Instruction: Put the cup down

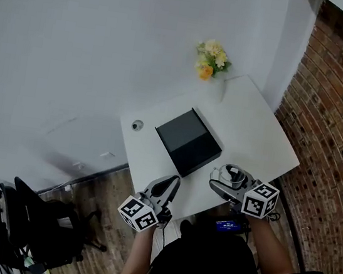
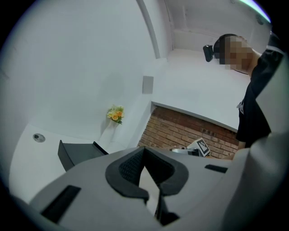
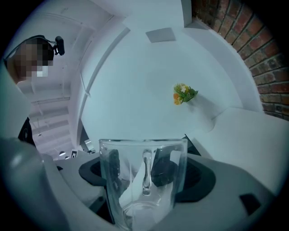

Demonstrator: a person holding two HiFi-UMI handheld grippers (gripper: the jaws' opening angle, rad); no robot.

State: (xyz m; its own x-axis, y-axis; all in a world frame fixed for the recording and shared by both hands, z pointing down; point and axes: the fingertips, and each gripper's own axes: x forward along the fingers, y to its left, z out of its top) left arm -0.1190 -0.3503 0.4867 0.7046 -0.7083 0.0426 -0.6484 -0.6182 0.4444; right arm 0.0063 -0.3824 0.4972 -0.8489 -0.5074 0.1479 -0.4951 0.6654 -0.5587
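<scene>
Glass cup point(image 1: 234, 175) sits clamped in my right gripper point(image 1: 225, 180), head view: over the near right part of the white table point(image 1: 258, 129), close to the near edge, just right of the black box point(image 1: 188, 142). Can't tell from here whether the base touches the tabletop or hangs just above it. Left gripper point(image 1: 171, 185) is at the near left edge beside the box, carrying nothing. Flowers point(image 1: 211, 60) are well apart at the far corner, no factor. Left gripper view: the left gripper point(image 2: 146, 173) has its jaws drawn together with nothing between them; the box point(image 2: 74, 153) is ahead to its left and the flowers point(image 2: 115, 113) are beyond. I judge it stays parked, out of the way. Right gripper view: the pads point(image 3: 165, 169) press both sides of the cup point(image 3: 143, 180), which is upright in the grip, empty as far as I can see, handle in line with the camera. Bare table point(image 3: 253, 135) is ahead to the right. Plan, my call: nudge inward from the edge, keep clear of the box, hold the rim level and descend straight. Glass on rubber can slip or tilt, so no twisting. Ease the jaws apart only once the base is flat and loaded, then back out along the jaw line so neither pad clips the wall or handle. Main risk: letting go early near the edge.
</scene>
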